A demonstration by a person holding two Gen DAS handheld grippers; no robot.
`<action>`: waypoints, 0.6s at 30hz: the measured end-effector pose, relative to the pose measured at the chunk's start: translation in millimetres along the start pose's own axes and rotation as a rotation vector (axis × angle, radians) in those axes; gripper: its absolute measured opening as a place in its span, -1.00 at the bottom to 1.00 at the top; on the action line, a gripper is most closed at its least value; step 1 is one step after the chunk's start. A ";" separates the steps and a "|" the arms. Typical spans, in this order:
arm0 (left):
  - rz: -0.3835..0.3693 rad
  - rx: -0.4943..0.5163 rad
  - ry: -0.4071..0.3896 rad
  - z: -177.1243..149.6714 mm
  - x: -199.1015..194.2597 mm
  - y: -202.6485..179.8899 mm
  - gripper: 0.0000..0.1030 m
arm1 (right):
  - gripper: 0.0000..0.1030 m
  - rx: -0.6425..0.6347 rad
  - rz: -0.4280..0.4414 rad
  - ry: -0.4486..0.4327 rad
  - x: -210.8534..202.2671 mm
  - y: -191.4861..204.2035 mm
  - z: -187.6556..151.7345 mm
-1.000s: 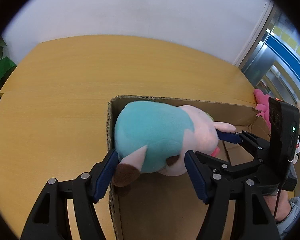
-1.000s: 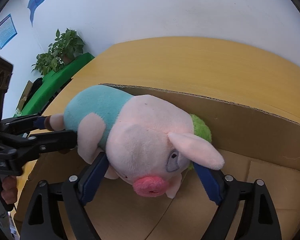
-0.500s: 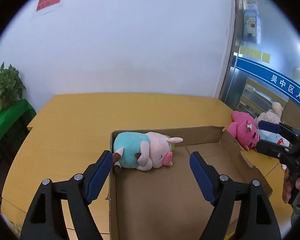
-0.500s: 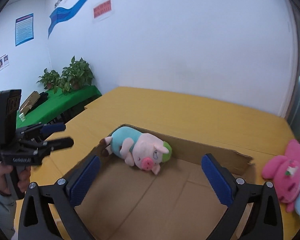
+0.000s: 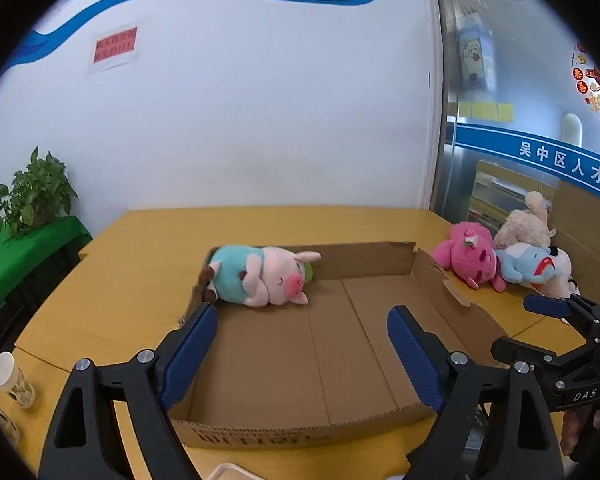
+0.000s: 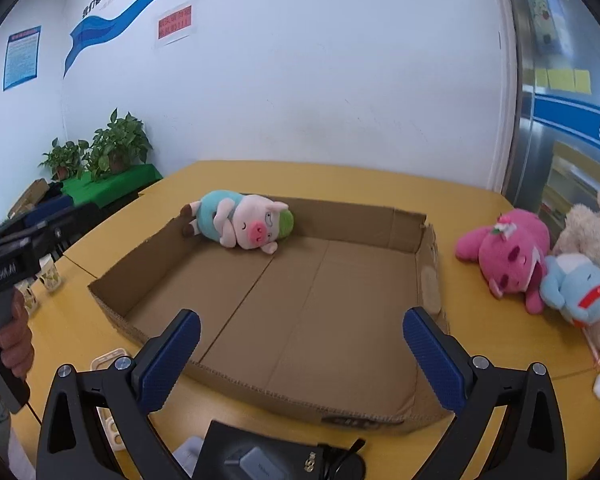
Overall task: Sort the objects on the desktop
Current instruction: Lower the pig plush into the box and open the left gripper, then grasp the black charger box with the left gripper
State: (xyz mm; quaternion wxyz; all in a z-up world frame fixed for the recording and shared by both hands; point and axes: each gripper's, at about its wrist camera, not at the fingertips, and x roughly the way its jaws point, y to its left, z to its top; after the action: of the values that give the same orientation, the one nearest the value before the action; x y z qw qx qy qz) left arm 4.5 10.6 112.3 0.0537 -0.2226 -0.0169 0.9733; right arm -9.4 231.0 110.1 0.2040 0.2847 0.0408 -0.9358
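Left gripper (image 5: pixel 302 350): jaws spread, just been opening, nothing between them.
Right gripper (image 6: pixel 300 354): released, wide apart, empty.
Plush pig (image 5: pixel 260 276): ahead of both, lying in cardboard box (image 5: pixel 380 258) far-left corner.
Other plush toys (image 6: pixel 540 264): 3, right of box.

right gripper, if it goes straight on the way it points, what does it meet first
Probably the bare floor of the cardboard box; the right gripper is open, with nothing between its fingers. The pig plush lies off to the left.
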 end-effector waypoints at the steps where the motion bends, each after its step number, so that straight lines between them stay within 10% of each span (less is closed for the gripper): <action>1: -0.006 -0.001 0.017 -3.5 0.3 -2.3 0.70 | 1.00 0.013 0.020 -0.004 -3.9 -0.8 -4.0; 18: -0.045 -0.014 0.087 -34.2 -3.4 -17.6 0.70 | 1.00 0.024 -0.042 0.004 -15.2 15.1 -33.2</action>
State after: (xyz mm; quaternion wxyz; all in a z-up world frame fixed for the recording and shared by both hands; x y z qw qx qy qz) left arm 24.2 28.0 84.0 0.0748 -0.2647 -0.0265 0.9611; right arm 25.4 229.1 91.3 0.1810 0.2882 0.0360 -0.9396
